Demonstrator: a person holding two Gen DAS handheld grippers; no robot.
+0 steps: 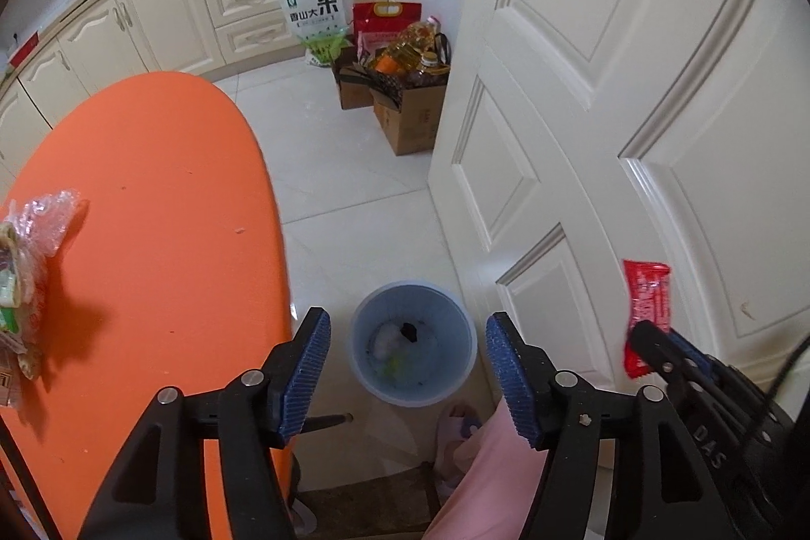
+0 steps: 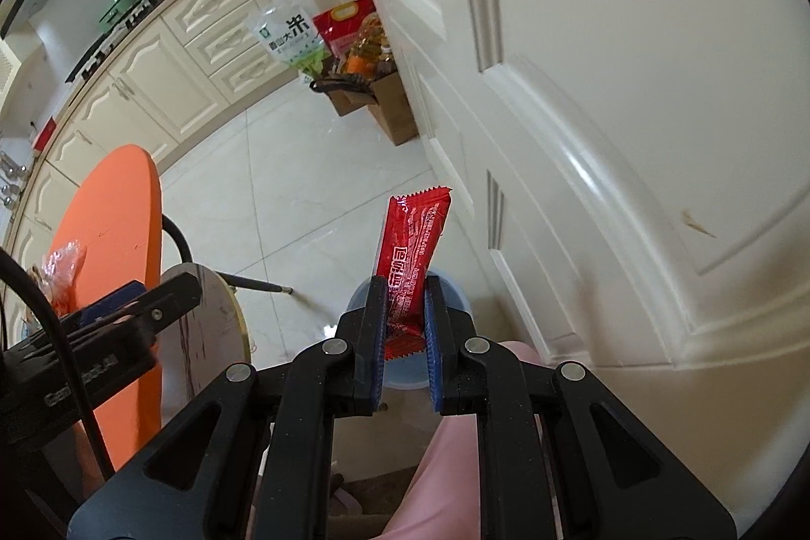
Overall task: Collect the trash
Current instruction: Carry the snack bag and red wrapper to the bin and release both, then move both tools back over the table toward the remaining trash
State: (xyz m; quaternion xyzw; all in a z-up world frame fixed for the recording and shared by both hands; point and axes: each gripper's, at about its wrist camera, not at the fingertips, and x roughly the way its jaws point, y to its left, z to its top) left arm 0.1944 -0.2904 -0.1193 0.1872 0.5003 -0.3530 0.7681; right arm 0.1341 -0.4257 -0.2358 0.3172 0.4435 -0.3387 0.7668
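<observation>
We are holding the left gripper [image 1: 407, 380] above the blue bin [image 1: 414, 342], its fingers [image 1: 304, 375] standing apart with nothing between them; the bin's mouth is showing in the gap, with a few scraps lying at its bottom. We are keeping the right gripper [image 2: 405, 327] beside the bin too, its fingers [image 2: 372, 327] pinching a red wrapper [image 2: 412, 251] by its lower end, so the wrapper is sticking up past the fingertips, above the bin's rim [image 2: 455, 282]. The bin is sitting on the white floor [image 1: 354, 196], between the orange counter [image 1: 152, 211] and the cream door [image 1: 633, 84]. On the counter, well apart from the bin, more crumpled clear plastic trash [image 1: 35, 236] is lying near the edge.
</observation>
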